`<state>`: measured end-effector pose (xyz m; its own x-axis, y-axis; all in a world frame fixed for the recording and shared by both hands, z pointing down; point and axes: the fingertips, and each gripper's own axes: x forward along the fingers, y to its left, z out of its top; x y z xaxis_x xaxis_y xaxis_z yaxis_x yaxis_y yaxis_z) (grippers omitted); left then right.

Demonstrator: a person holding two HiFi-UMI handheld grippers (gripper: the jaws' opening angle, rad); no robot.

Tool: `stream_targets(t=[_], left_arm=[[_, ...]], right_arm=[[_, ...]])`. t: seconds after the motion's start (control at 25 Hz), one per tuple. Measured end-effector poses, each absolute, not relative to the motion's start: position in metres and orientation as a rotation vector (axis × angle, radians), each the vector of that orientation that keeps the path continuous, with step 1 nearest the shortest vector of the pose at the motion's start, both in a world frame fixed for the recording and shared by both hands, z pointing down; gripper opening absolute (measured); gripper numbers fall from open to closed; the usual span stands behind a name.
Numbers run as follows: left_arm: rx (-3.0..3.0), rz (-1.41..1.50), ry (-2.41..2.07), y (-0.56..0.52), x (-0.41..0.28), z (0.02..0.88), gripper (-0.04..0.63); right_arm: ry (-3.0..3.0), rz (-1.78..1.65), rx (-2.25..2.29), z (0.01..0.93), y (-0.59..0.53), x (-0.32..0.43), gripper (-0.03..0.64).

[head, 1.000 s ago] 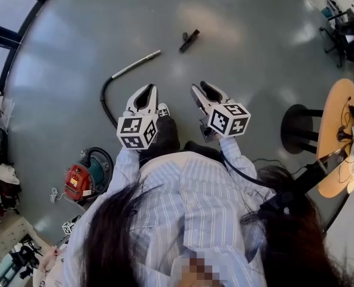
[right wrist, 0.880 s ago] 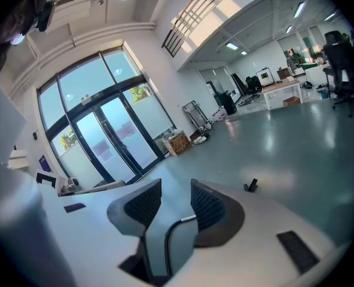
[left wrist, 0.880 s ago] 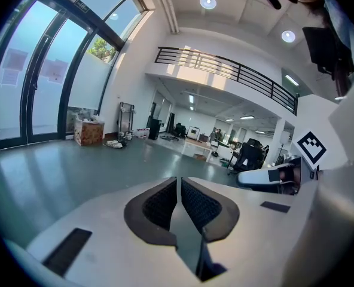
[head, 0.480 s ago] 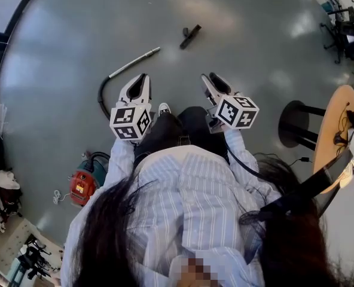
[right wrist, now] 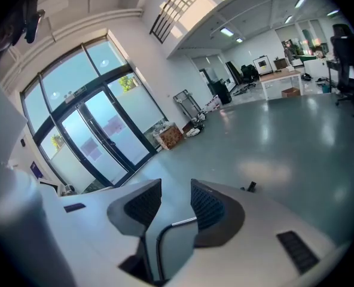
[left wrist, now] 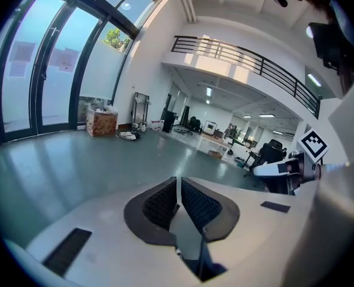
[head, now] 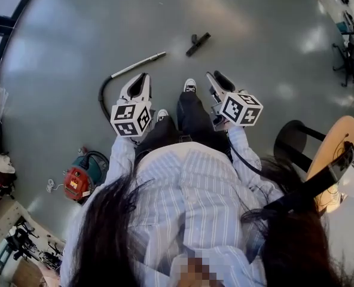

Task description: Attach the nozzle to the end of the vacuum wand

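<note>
In the head view the black nozzle (head: 198,43) lies on the grey floor ahead. The silver vacuum wand (head: 136,64) lies to its left, joined to a black curved hose (head: 103,99). My left gripper (head: 143,78) hangs above the floor near the wand's hose end, jaws shut and empty, pads together (left wrist: 178,191). My right gripper (head: 215,76) is on the right, short of the nozzle, and open. Through its gap the right gripper view shows the distant wand (right wrist: 183,222) and hose; the nozzle (right wrist: 251,186) peeks past the right jaw.
A red and teal vacuum body (head: 81,177) sits on the floor at the left behind me. A black stool (head: 293,141) and a round wooden table (head: 331,154) stand at the right. The person's shoe (head: 189,85) is between the grippers. Glass doors (right wrist: 99,142) lie far off.
The person has stepped forward, one shoe now out between the grippers. Both grippers have been carried forward with the person toward the wand and nozzle. The jaws look unchanged.
</note>
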<state>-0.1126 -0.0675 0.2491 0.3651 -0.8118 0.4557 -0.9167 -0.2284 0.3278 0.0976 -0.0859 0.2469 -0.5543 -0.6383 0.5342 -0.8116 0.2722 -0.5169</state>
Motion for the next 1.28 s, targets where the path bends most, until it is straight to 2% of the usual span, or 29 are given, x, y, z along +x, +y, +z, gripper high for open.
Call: stream_targets(t=[0.56,1.12,1.2,1.28], left_arm=[[2.056,0.454,-1.436,-0.193,-0.071,0.338,0.009],[2.07,0.754,-1.23,-0.269,-0.116,0.495,0.009],[2.059,0.777,-1.21,-0.28,-0.124,0.52,0.022],[2.049,0.802,-1.179,-0.286,-0.13,0.544,0.065]], right_arm=[[-2.186,1.142,1.1,0.35,-0.226,0.142,0.159],[-1.976,1.268,1.101,0.513,-0.278,0.119,0.16],[-1.942,1.279,1.081,0.537,-0.282,0.116,0.16],[-1.913,1.283,1.066,0.561,-0.285,0.116,0.16]])
